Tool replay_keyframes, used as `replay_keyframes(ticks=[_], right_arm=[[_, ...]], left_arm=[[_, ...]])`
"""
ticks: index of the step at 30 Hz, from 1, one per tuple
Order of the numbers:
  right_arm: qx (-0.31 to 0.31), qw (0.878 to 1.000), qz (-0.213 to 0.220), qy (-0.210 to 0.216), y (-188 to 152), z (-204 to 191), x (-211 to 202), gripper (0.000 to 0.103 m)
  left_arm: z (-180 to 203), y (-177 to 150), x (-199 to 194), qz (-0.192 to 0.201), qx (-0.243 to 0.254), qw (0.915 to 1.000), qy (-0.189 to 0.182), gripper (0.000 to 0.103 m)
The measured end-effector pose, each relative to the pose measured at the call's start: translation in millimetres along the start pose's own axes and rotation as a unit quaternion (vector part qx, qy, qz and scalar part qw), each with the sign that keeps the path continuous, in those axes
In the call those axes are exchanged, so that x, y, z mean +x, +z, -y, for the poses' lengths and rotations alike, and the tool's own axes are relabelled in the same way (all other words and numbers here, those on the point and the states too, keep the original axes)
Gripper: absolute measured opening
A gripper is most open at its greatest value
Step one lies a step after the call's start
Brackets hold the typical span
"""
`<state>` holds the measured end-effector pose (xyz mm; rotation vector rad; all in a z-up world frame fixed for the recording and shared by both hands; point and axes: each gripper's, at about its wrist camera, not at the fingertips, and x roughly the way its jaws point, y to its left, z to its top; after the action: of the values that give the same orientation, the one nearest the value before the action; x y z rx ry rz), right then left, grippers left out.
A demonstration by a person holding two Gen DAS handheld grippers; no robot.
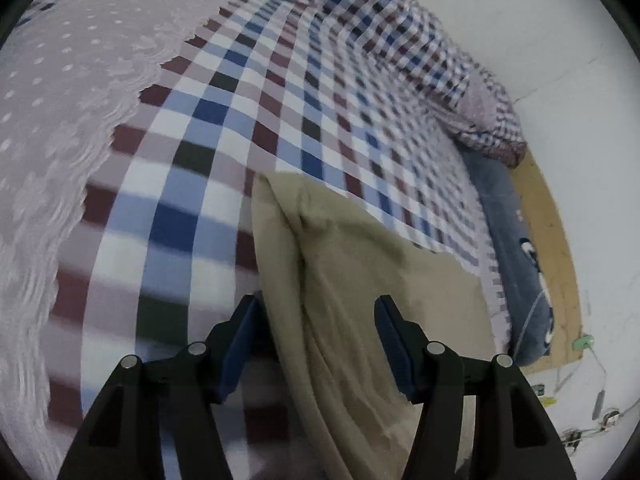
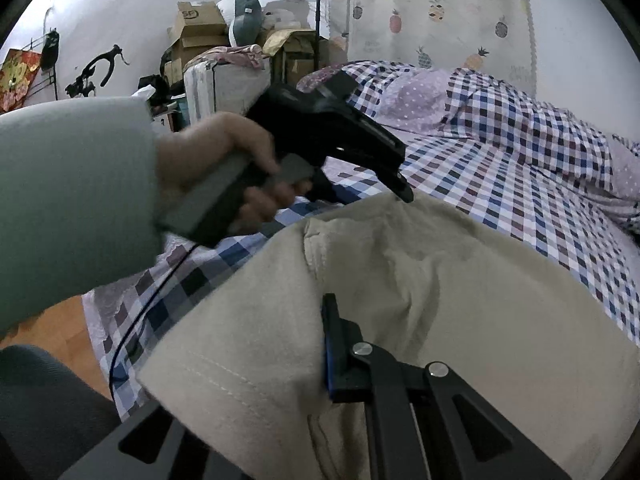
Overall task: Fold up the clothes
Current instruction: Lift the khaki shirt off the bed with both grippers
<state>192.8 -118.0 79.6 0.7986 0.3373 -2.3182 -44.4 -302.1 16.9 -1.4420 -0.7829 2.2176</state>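
Observation:
A beige garment lies on a bed with a checked sheet. In the left wrist view my left gripper stands open, its blue-padded fingers wide apart on either side of a raised fold of the garment. The right wrist view shows the beige garment spread wide, draped over my right gripper and hiding its left finger. The right finger sits near the middle, pressed into the cloth. A hand in a pale green sleeve holds the left gripper, tips at the garment's far edge.
A lilac dotted blanket covers the bed's left side. A dark blue cushion lies along the bed edge by a wooden floor. Beyond the bed are cardboard boxes, a suitcase and a pineapple curtain.

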Motion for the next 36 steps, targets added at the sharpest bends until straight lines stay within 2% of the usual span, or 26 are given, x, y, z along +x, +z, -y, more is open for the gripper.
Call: replay_keyframes(ticks=[5, 7, 8, 9, 10, 13, 19, 22, 24, 27, 29, 32, 36], right_arm=[[0.008, 1.0, 0.004, 0.003, 0.2, 4.8, -4.6, 0.004], [0.008, 1.0, 0.004, 0.004, 0.8, 5.7, -5.4, 0.004], [0.008, 1.0, 0.005, 0.004, 0.7, 5.2, -6.7, 0.004], [0.007, 1.0, 0.005, 0.004, 1.0, 4.0, -7.2, 0.004], [0.006, 1.0, 0.003, 0.004, 1.5, 3.2, -6.6, 0.004], [0.007, 1.0, -0.002, 0.005, 2.6, 2.0, -3.7, 0.004], [0.027, 0.999, -0.013, 0.026, 3.4, -10.6, -2.7, 0.004], [0.02, 0.999, -0.005, 0.048, 7.0, -24.8, -14.6, 0.004], [0.021, 0.997, 0.006, 0.07, 11.1, -31.9, -26.8, 0.003], [0.026, 0.994, 0.037, 0.102, 23.5, -47.0, -61.2, 0.003], [0.035, 0.992, 0.049, 0.11, 23.2, -53.0, -70.5, 0.003], [0.066, 0.99, 0.044, 0.116, 15.5, -52.1, -65.8, 0.003], [0.117, 0.983, 0.051, 0.13, -3.0, -32.4, -66.3, 0.003]], left_arm=[[-2.6, 19.0, 17.2, -0.011, 0.011, 0.9999, -0.006, 0.062], [-0.2, 25.4, 24.1, -0.014, 0.013, 0.9998, -0.01, 0.058], [0.7, 27.7, 27.0, -0.014, 0.012, 0.9998, -0.013, 0.045], [-0.3, 30.9, 29.7, -0.013, 0.007, 0.9998, -0.009, 0.017], [-1.8, 34.2, 32.4, -0.013, 0.001, 0.9999, -0.003, 0.007], [4.3, 33.2, 31.2, 0.013, 0.013, 0.9998, 0.008, 0.006], [20.3, 28.2, -13.9, 0.076, 0.015, 0.9967, -0.023, 0.005], [32.7, 18.1, -49.6, 0.095, 0.028, 0.9941, -0.043, 0.004], [44.2, 6.8, -84.4, 0.131, 0.039, 0.9881, -0.07, 0.004], [51.2, -11.3, -134.0, 0.164, 0.049, 0.9815, -0.086, 0.004], [47.6, -15.3, -144.0, 0.161, 0.043, 0.9839, -0.065, 0.004], [43.1, -16.6, -130.0, 0.131, 0.026, 0.991, -0.007, 0.004], [59.5, -16.6, -113.3, 0.115, 0.017, 0.9931, 0.019, 0.005]])
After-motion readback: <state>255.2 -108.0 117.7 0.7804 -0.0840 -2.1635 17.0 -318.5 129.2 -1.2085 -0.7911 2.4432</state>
